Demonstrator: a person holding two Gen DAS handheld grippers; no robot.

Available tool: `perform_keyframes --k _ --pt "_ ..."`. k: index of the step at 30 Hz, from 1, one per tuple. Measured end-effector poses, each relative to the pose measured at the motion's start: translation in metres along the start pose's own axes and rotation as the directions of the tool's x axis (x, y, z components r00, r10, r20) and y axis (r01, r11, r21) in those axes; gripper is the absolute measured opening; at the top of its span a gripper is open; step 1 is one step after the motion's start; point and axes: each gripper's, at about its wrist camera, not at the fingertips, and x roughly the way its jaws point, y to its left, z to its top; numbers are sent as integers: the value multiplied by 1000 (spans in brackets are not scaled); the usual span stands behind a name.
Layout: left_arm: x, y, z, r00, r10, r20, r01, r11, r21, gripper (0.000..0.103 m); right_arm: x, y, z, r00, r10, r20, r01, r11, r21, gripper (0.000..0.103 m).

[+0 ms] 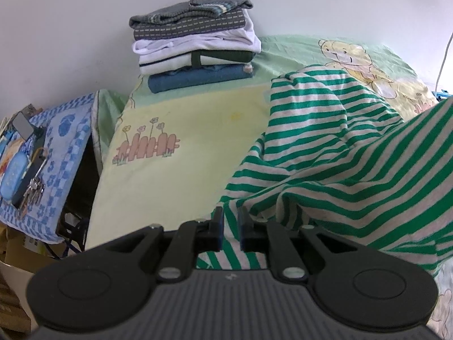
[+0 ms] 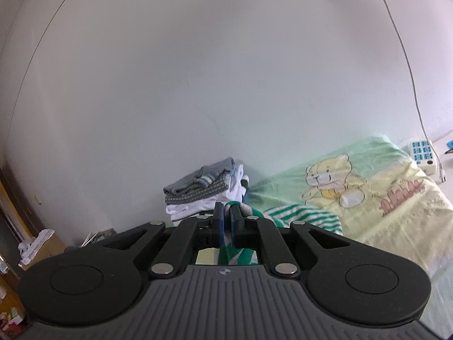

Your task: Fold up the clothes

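We see the stack of folded clothes (image 1: 195, 42) on the bed (image 1: 181, 107) against the wall (image 1: 85, 28), the striped garment (image 1: 325, 147) to its right, nearer us.

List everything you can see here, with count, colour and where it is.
Striped garment: one, green and white, draped over the bed's right side.
Folded stack: one pile, grey, white, dark green, blue, at the wall on the bed.
Bedsheet: one, yellow-green, bear print.
Keys: one bunch, on blue cloth, left.
Power strip: one, white, far right.
Left tongs: black, nearly closed on the striped garment.
Right tongs: black, shut on it.
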Motion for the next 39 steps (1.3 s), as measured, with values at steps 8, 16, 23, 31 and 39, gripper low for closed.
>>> perform_keyframes --k 8,16,23,31,39 --pt "5 3 1 1000 -18 -13 18 1000 5 10 39 1 9 991 -133 2 133 987 -93 1" --pt "13 6 2 999 -20 -33 20 1000 1 10 60 -3 -23 955 -210 -210 147 948 -281 38" --pt "20 4 4 999 -16 -43 16 1000 10 15 37 -22 -66 900 -347 -265 180 848 -499 62" --pt "23 -12 6 999 -11 -53 13 999 39 17 55 -35 -99 852 -408 -329 154 795 -587 72" --pt "28 -18 4 997 5 -80 -3 999 36 24 91 -48 -104 864 -408 -295 191 808 -557 72"
